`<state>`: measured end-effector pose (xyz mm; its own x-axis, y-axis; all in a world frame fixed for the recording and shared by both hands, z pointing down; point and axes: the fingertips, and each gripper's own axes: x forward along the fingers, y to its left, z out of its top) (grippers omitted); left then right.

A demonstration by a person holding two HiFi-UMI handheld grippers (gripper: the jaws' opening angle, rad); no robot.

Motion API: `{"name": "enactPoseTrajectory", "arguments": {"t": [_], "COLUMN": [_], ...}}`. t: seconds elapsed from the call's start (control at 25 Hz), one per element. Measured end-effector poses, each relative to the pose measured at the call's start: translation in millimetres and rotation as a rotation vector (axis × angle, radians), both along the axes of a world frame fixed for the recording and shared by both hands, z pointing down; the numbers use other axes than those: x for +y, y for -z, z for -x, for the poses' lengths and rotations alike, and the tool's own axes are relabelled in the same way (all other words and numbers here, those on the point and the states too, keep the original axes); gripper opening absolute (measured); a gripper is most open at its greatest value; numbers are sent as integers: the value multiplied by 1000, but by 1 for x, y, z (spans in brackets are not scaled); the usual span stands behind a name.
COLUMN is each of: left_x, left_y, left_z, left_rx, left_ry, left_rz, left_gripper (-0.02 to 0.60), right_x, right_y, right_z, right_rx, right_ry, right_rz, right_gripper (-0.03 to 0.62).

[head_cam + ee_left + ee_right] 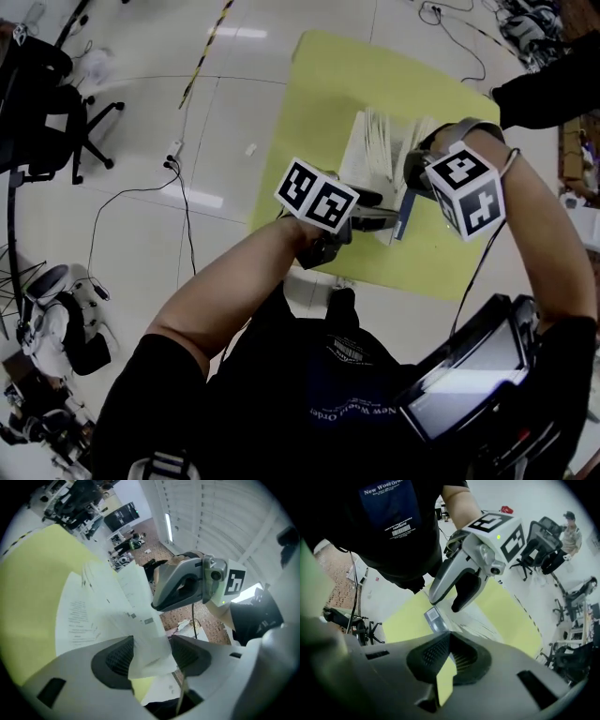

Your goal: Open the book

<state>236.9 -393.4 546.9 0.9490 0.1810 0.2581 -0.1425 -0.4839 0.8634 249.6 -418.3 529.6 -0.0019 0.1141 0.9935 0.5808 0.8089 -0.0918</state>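
Left gripper (151, 644) astride page (133, 592) edge, book (380, 150) fanned

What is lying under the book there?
A yellow mat spread on the pale floor lies below the book. The patch right beneath it cannot be seen, since the fanned pages cover it.
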Motion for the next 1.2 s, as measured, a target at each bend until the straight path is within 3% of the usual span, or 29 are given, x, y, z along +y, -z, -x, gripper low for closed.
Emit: {"name": "enactPoseTrajectory", "arguments": {"t": [0.16, 0.36, 0.56, 0.76, 0.84, 0.92, 1.08, 1.2], "left_x": [21, 41, 76, 110, 113, 110, 99, 86], "left_y": [8, 24, 19, -38, -49, -40, -10, -4], "left_z": [-45, -111, -205, -264, -282, -290, -265, -245], "left_rx": [27, 92, 183, 112, 121, 179, 287, 309], "left_ry": [-101, -204, -297, -396, -377, -341, -295, -220], "left_rz": [-94, -109, -70, 6, 88, 162, 159, 188], "left_gripper": [261, 239, 239, 239, 239, 239, 239, 239], "right_x": [22, 44, 84, 124, 140, 154, 160, 152], "right_y": [-1, -14, -39, -37, -34, -31, -12, 3], "right_z": [-60, -140, -217, -254, -265, -265, -231, -207], "right_rx": [37, 36, -95, -316, -379, -440, -613, -744], "right_ry": [-60, -199, -456, -782, -859, -914, -1061, -1132], "right_rz": [-29, -113, -211, -243, -261, -272, -255, -242], "right_gripper": [-13, -7, -2, -2, -2, -2, -2, -2]}}
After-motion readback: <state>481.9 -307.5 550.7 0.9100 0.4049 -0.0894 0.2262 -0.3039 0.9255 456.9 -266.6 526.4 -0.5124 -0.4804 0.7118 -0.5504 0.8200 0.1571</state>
